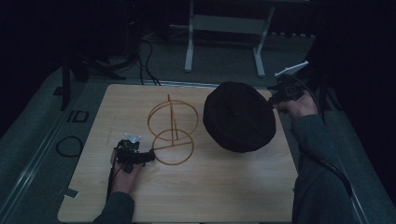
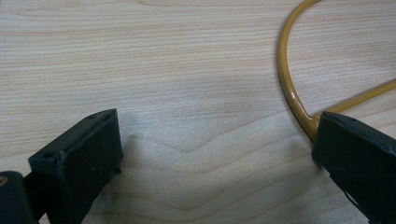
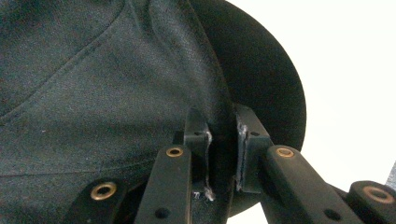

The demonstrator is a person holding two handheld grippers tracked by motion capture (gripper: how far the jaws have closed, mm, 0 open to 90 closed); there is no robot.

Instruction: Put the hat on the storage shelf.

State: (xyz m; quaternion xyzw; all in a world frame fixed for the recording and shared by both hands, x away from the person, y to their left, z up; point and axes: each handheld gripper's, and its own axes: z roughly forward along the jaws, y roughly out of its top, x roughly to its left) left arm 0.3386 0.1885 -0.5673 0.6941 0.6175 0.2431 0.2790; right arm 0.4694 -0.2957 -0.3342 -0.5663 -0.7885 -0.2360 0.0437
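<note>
The right tongs (image 3: pixel 223 140) are pinching the black hat (image 1: pixel 239 116) by its edge, holding it tilted above the bench (image 1: pixel 224 186). The left tongs (image 2: pixel 215 154) are gaping open, one jaw touching the yellow wire stand (image 1: pixel 172 130).

Black fabric hat (image 1: pixel 239 116) with faint stitched seams, mustard-yellow wire stand (image 1: pixel 171 128), pale wood-grain counter (image 1: pixel 224 186) with wavy light brown lines, matte black fingers (image 2: pixel 79 163), brass-coloured rivets on the right gripper (image 3: pixel 223 154)
</note>
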